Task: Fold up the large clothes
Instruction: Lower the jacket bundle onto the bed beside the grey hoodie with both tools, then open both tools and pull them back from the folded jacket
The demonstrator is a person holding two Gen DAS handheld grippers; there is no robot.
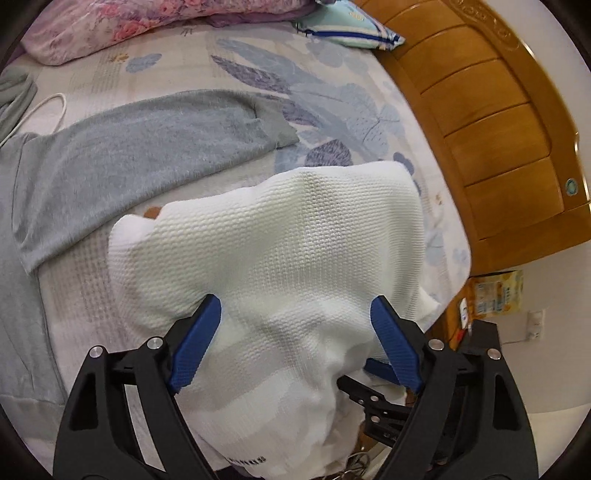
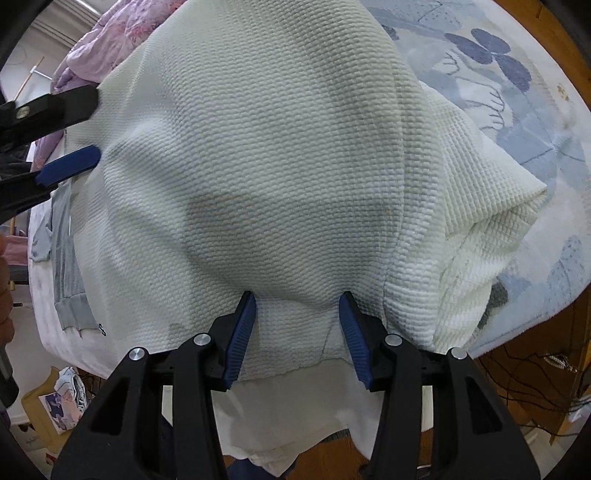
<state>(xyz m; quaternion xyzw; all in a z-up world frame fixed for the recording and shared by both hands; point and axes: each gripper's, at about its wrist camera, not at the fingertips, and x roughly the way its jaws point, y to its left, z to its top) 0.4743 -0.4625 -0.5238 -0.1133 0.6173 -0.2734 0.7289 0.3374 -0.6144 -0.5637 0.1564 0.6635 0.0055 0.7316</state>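
A white waffle-knit garment (image 1: 280,236) lies folded at the edge of the floral bed sheet (image 1: 332,103); it fills the right wrist view (image 2: 266,166). My left gripper (image 1: 295,314) hangs over its near part with both blue pads spread wide and cloth under the gap, not pinched. From the right wrist view the left gripper (image 2: 96,125) stands open at the garment's left edge. My right gripper (image 2: 299,325) is at the hem, open, with a flat strip of hem between the pads. One of its blue fingers (image 1: 378,369) shows under the cloth in the left wrist view.
A grey sweater (image 1: 129,155) is spread on the bed to the left. A pink floral quilt (image 1: 110,29) and a light-blue pillow (image 1: 351,26) lie at the far side. A wooden headboard (image 1: 498,129) stands on the right. Boxes (image 2: 59,406) and cables (image 2: 535,369) are on the floor.
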